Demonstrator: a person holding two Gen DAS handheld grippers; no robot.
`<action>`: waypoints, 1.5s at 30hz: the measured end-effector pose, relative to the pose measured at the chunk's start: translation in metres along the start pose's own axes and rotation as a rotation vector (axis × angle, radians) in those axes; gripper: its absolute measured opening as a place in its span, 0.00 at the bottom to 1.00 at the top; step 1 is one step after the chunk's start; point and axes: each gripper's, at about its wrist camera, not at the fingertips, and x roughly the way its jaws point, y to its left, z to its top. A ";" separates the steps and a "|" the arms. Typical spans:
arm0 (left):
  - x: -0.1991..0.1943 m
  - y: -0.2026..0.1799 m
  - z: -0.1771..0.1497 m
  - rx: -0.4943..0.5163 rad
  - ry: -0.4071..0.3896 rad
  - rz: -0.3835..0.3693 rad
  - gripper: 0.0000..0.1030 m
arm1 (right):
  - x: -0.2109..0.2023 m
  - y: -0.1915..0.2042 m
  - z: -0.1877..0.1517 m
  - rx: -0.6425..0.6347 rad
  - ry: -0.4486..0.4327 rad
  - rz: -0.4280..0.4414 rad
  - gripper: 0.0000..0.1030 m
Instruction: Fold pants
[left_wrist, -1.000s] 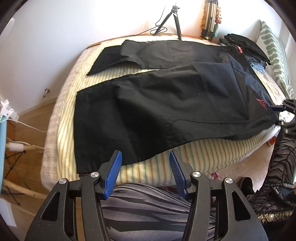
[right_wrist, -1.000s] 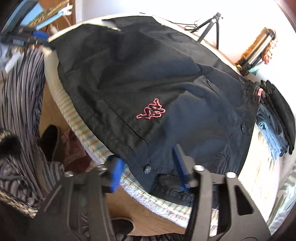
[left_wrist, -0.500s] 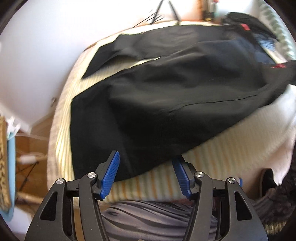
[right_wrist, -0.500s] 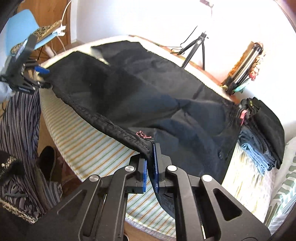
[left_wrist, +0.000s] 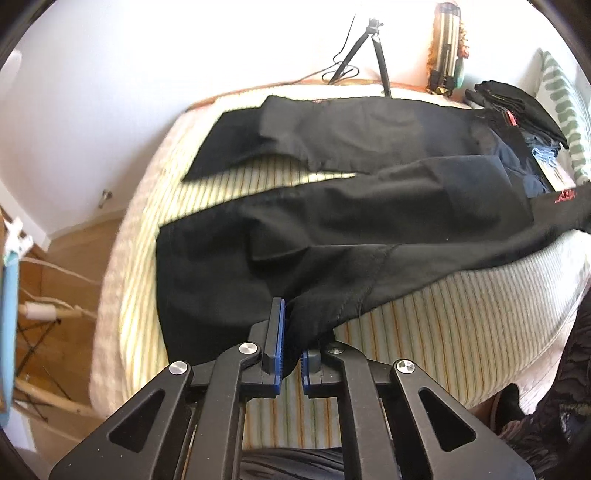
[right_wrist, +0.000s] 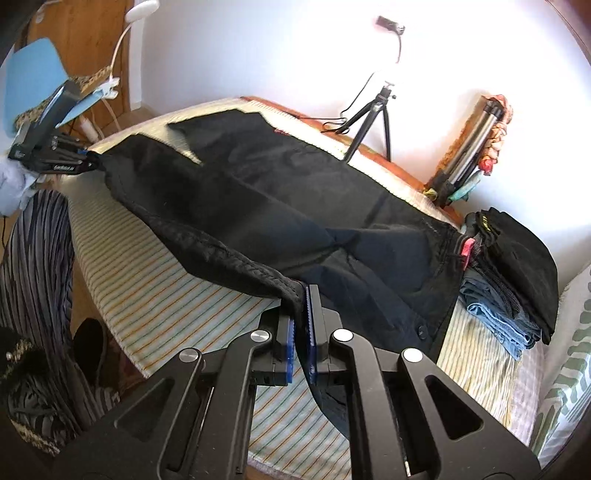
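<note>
Bedroom setup today: striped bed (left_wrist: 461, 314) with white walls behind, a small tripod (right_wrist: 369, 110) at the far edge and a stack of folded clothes (right_wrist: 517, 280) by the pillow end. My black pants (left_wrist: 332, 221) are spread across the mattress, both legs running off to the left, the near side edge lifted off the sheet.

My left hand-held gripper (left_wrist: 290, 343) just snapped closed and is pinching the near edge of the leg, fabric bunched between the blue pads. My right hand-held gripper (right_wrist: 300, 325) is pressed together on the near edge up at the waist end, so I've got that whole side seam strung between the two.

Tip for this step, I'd say: keep the edge taut between both grips and carry it over to the far leg in one even sweep, both ends together, so the legs land stacked without a diagonal crease. Don't yank, the bunch in my left looks thin and could slip.

Writing-wise: there's a small red embroidered logo (left_wrist: 565, 197) near the hip, too blurry to read, and a red tag (right_wrist: 468, 246) on the stack, also unreadable.
</note>
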 end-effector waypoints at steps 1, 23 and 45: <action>-0.001 -0.001 0.001 0.008 -0.004 -0.001 0.05 | 0.000 -0.002 0.001 0.003 -0.003 -0.002 0.05; -0.026 0.010 0.121 0.173 -0.190 0.096 0.02 | 0.013 -0.049 0.083 -0.039 -0.096 -0.152 0.04; 0.156 0.005 0.257 0.291 0.008 0.150 0.02 | 0.246 -0.144 0.163 -0.121 0.204 -0.208 0.04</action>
